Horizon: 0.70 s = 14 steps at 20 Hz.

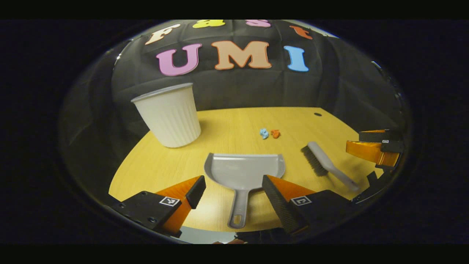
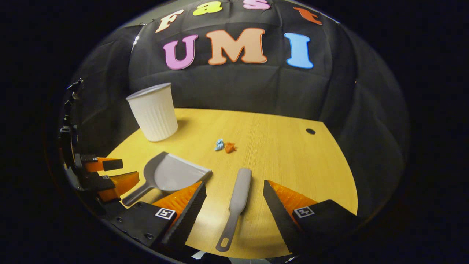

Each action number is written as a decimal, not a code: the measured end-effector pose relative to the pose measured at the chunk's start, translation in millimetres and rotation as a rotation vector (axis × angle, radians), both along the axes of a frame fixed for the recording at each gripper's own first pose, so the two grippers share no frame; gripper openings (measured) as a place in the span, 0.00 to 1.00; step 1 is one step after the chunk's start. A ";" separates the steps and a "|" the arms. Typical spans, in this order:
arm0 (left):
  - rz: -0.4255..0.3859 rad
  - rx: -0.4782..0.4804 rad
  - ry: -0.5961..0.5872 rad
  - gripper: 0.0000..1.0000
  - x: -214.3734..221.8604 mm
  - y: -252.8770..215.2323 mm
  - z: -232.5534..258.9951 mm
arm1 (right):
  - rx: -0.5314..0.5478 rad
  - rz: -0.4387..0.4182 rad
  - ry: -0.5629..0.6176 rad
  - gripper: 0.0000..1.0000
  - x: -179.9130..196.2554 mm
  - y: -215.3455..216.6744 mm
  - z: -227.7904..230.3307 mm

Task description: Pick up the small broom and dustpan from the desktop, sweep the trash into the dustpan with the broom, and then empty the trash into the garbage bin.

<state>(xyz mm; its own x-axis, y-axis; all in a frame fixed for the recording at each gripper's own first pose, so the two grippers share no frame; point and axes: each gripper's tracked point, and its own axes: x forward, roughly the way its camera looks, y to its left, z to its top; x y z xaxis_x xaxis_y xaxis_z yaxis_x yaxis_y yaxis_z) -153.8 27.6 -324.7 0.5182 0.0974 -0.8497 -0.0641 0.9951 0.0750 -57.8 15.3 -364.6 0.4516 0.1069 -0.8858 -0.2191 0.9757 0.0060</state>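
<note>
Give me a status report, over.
Left gripper open over dustpan handle. Right gripper open over broom handle. Trash unswept mid-table; bin upright. Nothing blocking.

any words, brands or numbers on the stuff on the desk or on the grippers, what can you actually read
No readable text.
White bin, dustpan, broom: no text or brand to be seen.
Left gripper and right gripper: square markers with coded black-and-white patterns, not words.
Small tag on the farther gripper: too small to read.
</note>
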 end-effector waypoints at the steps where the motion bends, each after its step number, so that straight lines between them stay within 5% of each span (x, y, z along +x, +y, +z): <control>1: 0.004 -0.011 0.050 0.94 -10.7 1.1 -11.3 | -0.016 0.007 0.043 1.00 -4.5 0.3 -10.6; 9: -0.045 -0.035 0.307 0.94 -54.0 -4.3 -61.7 | -0.142 0.025 0.395 0.99 -40.9 -14.6 -79.3; 14: -0.057 -0.047 0.407 0.94 -66.7 -2.4 -80.5 | -0.158 0.032 0.515 0.75 -48.0 -17.3 -97.0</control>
